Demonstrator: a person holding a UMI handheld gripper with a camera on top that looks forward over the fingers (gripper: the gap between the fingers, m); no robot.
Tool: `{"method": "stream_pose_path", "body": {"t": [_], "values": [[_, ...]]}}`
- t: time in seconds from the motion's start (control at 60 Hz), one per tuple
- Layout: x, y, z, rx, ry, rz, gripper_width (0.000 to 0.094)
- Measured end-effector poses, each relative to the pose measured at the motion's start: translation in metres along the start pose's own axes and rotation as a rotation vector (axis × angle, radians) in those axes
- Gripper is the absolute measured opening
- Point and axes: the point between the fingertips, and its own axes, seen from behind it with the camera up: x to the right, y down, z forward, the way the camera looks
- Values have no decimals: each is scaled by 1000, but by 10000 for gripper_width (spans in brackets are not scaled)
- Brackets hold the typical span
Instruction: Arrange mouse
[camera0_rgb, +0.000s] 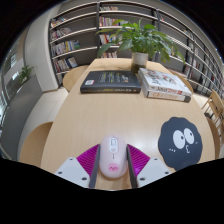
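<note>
Gripper view showed the mouse (111, 158) lying on the table (70, 125) between the two fingers (88, 160), pink pads hugging its sides. Whether they pressed it or merely flanked it, I couldn't tell. A round black mat (181, 140) (cartoon eyes on it) lay just to the right. Far off sat two books (112, 82) and a plant (140, 40). By my reading, the grasp step was in hand; next came a firm squeeze, a lift, and a carry right onto the mat.
</note>
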Motion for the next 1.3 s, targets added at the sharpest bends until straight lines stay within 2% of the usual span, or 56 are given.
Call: {"method": "stream_pose_path", "body": {"t": [0.067, 0.2, 0.35, 0.417, 0.583, 0.7, 0.75, 0.817, 0.967, 1.083, 1.267, 1.3], "values": [[-2, 3, -2, -4, -12, -24, 461], [-1, 2, -2, -19, -47, -58, 312], [4, -11, -19, -24, -56, -63, 311], [8, -56, -48, 67, -78, -55, 310], [73, -190, -128, 307, -31, -75, 310], [143, -235, -153, 392, 23, -71, 310], [171, -226, -154, 392, 42, -62, 309], [210, -212, -135, 340, 57, -51, 308], [248, -115, -71, 180, 39, 19, 309], [244, -54, -36, 61, 4, 22, 309], [235, -5, -4, -40, 1, 20, 323], [233, -9, -2, -7, 11, 19, 325]]}}
